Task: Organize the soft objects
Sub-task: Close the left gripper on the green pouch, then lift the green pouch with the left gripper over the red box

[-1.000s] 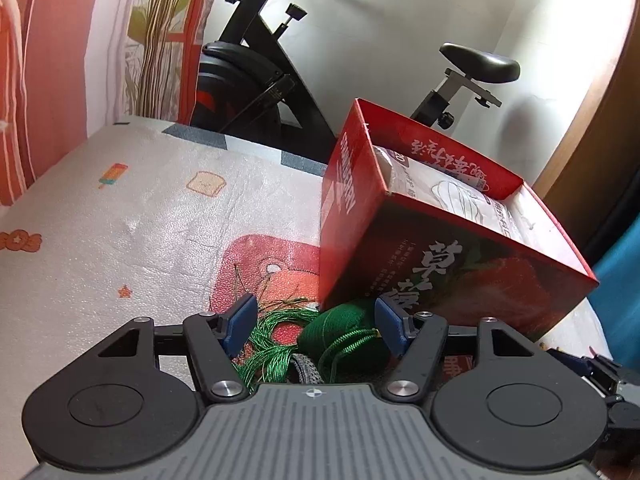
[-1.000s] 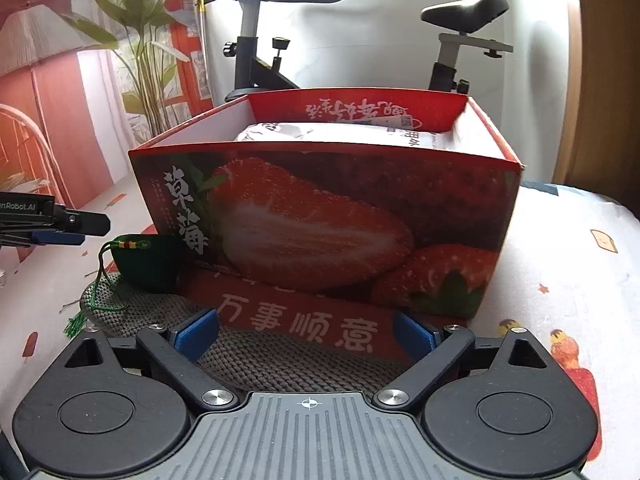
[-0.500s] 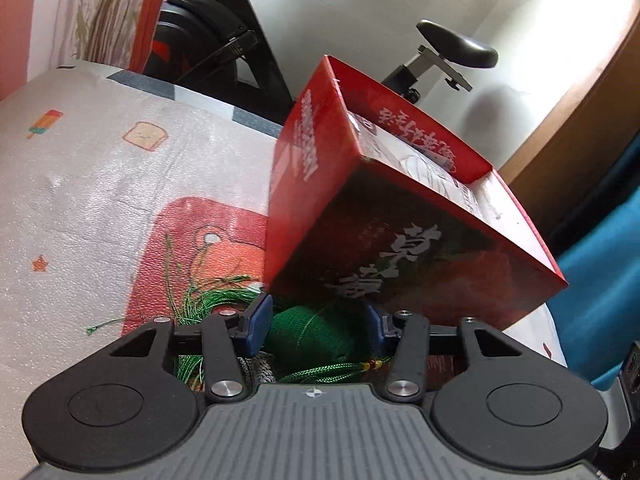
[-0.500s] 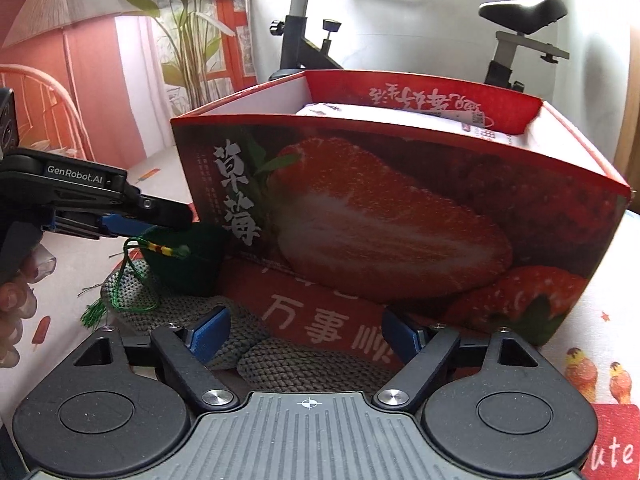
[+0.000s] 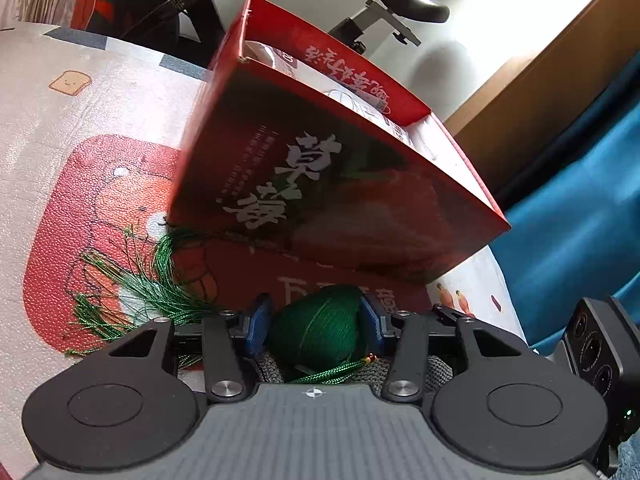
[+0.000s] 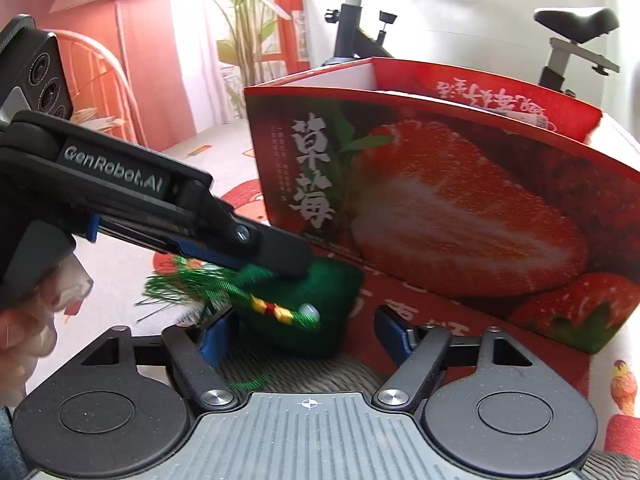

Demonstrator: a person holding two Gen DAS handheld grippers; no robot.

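A green woven pouch (image 5: 318,330) with a green tassel (image 5: 160,284) sits between the pads of my left gripper (image 5: 314,324), which is shut on it. The pouch also shows in the right wrist view (image 6: 316,304), with beads on its cord, under the left gripper's fingers (image 6: 276,252). It hangs over a grey knitted cloth (image 6: 320,372) lying in front of the red strawberry box (image 6: 440,208). My right gripper (image 6: 300,338) is open, its pads either side of the pouch and apart from it. The box (image 5: 320,160) holds a white packet (image 5: 360,104).
The patterned table cover (image 5: 60,120) stretches to the left of the box. An exercise bike (image 6: 360,20) stands behind the table. A blue cloth (image 5: 580,200) lies at the right. A wicker chair (image 6: 100,80) stands at the far left.
My left gripper has closed on the green pouch and lifted it off the cloth toward the box front. The right gripper has come closer, with its jaws still open.
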